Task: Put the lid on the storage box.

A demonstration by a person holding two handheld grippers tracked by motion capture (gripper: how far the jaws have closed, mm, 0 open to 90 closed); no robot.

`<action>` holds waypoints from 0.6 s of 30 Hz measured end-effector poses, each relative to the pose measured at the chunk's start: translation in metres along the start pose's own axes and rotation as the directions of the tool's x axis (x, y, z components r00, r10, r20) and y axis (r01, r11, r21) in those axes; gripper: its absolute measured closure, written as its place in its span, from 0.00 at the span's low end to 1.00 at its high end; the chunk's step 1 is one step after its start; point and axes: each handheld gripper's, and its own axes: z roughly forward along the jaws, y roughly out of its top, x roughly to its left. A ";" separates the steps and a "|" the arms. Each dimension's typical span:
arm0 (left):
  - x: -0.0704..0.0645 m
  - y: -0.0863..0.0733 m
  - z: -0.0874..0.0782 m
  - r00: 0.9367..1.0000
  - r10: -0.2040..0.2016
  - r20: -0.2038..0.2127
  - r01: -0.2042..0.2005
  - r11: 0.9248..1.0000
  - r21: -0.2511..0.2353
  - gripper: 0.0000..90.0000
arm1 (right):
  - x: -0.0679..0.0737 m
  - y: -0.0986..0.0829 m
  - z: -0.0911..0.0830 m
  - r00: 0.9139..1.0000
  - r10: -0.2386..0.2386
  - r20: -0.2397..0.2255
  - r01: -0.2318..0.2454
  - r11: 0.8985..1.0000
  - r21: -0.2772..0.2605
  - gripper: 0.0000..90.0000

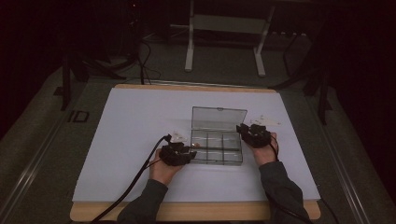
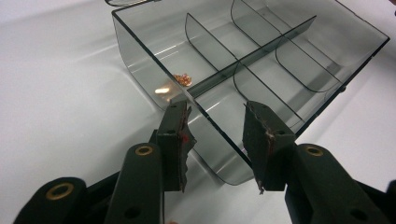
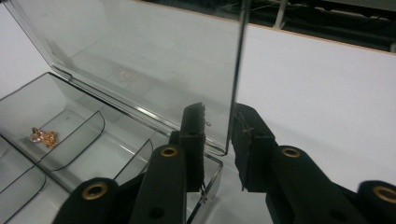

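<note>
My right gripper (image 3: 218,140) has jaws part open astride the lid (image 3: 140,60) edge, no squeeze visible. Left gripper (image 2: 217,140) gapes w/ the box (image 2: 261,56) front wall btwn jaws. Box sits mid table (image 1: 135,116), lid upright, small copper bits (image 2: 183,79) in one compartment.

Clear divided box (image 1: 217,147), lid (image 1: 218,119) upright, mid-table

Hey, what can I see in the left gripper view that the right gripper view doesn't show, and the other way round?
Left gripper view: the left gripper open, its jaws astride the near wall of the clear divided box, with all the curved dividers in sight. Right gripper view: the right gripper with its jaws either side of the raised lid edge, plus the table's wooden edge. Both show the box and the small coppery piece in one compartment.
</note>
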 end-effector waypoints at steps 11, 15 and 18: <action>0.001 0.004 -0.009 0.999 -0.002 0.033 0.003 0.999 -0.039 0.75 | 0.001 0.000 -0.006 1.000 -0.021 -0.005 0.021 1.000 -0.002 0.86; 0.004 0.009 -0.018 0.999 -0.030 0.028 0.032 0.996 -0.081 0.81 | -0.001 0.000 -0.007 1.000 -0.021 -0.008 0.021 1.000 -0.002 0.88; 0.008 0.016 -0.024 0.998 -0.053 0.017 0.055 0.993 -0.108 0.85 | -0.001 0.000 -0.008 1.000 -0.021 -0.008 0.021 1.000 -0.003 0.89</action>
